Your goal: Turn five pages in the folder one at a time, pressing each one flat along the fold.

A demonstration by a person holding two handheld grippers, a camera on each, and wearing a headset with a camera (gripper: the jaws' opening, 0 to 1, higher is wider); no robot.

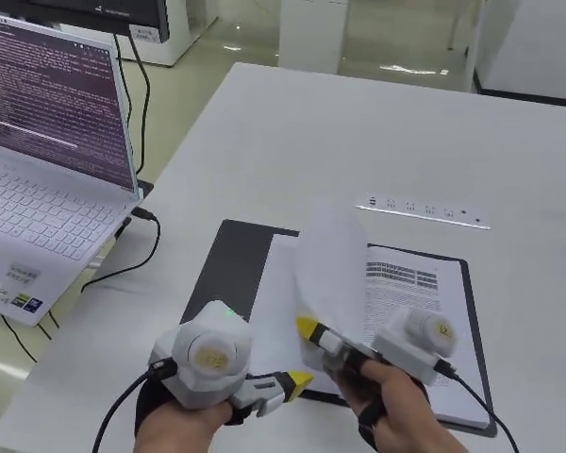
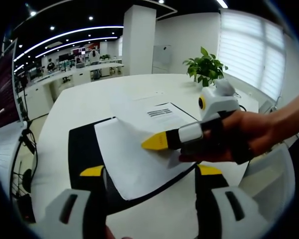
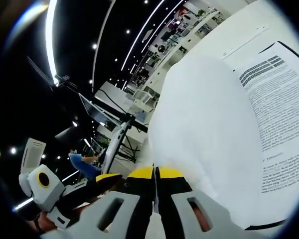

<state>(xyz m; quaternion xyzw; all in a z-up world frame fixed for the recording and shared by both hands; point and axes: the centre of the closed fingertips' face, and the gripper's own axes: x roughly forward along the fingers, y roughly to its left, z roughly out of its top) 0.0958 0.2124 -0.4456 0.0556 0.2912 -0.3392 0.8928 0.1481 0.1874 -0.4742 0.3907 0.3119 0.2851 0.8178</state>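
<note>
A black folder [image 1: 228, 260] lies open on the white table, with a printed page [image 1: 407, 302] on its right half. My right gripper [image 1: 308, 328] is shut on the bottom edge of a white page [image 1: 332, 262] and holds it lifted and curved above the fold. In the right gripper view the raised page [image 3: 209, 119] rises from between the closed yellow-tipped jaws, with the printed page [image 3: 281, 99] beyond. My left gripper [image 1: 297, 381] is open near the folder's front edge, nothing between its fingers. In the left gripper view the right gripper [image 2: 157, 142] pinches the page [image 2: 134, 154] over the folder [image 2: 82, 144].
An open laptop [image 1: 47, 160] stands at the left of the table with a cable [image 1: 137, 260] running toward the folder. A white power strip [image 1: 423, 211] lies behind the folder. A potted plant [image 2: 205, 67] stands at the far table end in the left gripper view.
</note>
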